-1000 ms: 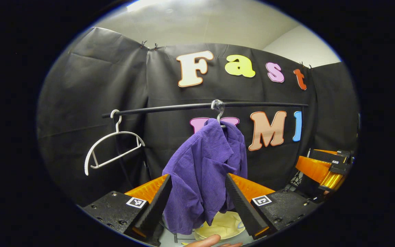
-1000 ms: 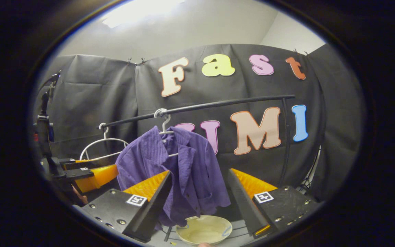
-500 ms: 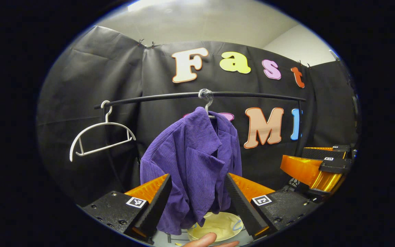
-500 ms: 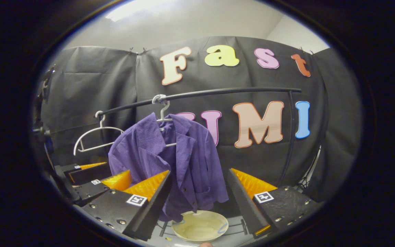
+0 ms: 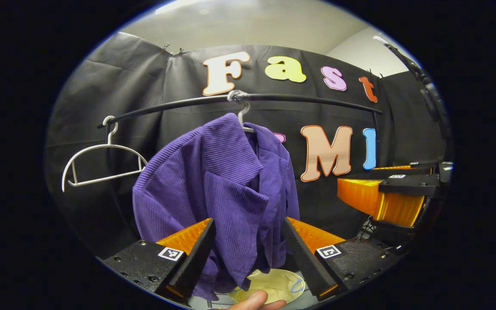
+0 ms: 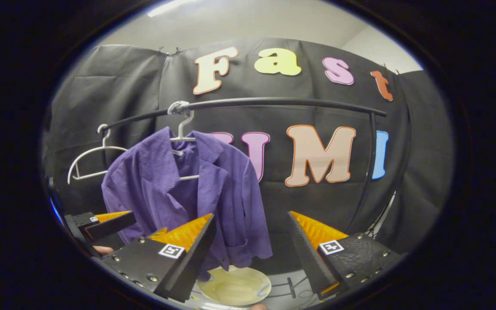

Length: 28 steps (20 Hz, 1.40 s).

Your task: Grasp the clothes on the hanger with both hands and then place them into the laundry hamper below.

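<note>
White wire hanger (image 5: 101, 161) hangs bare at the left end of the black rail (image 5: 299, 100). Right of it, the purple ribbed shirt (image 5: 213, 193) hangs on its own hanger (image 5: 243, 113), directly above the pale round hamper (image 5: 274, 286) on the floor. Left gripper (image 5: 248, 254) fingers apart, framing the shirt's lower front, not pressing it. Right gripper (image 6: 250, 254) also spread wide — shirt (image 6: 179, 193) sits left of its gap, hamper (image 6: 234, 286) below.

Step in hand: the approach, no grasp yet. Next, likely both grippers advance and close on the fabric near the shoulders, then lift it clear of the hanger.

Against a second ago — shirt looms larger and higher in both views, rail higher too.
</note>
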Each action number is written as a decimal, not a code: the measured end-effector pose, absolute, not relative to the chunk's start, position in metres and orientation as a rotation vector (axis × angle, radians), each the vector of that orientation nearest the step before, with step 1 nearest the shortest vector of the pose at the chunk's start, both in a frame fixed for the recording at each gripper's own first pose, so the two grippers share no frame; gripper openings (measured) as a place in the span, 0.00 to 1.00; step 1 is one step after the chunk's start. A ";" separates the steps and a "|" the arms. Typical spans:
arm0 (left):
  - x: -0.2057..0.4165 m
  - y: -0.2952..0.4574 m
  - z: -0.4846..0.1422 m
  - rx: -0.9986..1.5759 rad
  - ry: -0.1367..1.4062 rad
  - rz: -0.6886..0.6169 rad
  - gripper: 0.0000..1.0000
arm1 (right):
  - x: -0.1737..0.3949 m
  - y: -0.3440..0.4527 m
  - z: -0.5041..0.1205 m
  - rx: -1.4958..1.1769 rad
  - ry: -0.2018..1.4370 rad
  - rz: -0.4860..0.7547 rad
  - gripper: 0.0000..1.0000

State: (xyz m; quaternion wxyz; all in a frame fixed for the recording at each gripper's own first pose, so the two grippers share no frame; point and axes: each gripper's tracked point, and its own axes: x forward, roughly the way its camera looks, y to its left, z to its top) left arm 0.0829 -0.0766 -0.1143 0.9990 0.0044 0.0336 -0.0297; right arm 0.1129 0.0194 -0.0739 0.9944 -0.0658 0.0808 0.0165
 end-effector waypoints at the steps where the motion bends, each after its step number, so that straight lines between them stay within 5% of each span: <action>1: 0.089 -0.079 -0.118 0.022 0.074 -0.044 0.99 | 0.123 0.015 -0.075 -0.143 0.161 0.050 1.00; 18: 0.140 -0.014 -0.127 0.068 0.141 0.645 0.99 | 0.228 0.056 -0.126 -0.152 0.210 0.650 0.98; 28: 0.147 -0.018 -0.182 0.054 0.249 0.615 0.96 | 0.242 0.084 -0.142 -0.133 0.260 0.756 0.92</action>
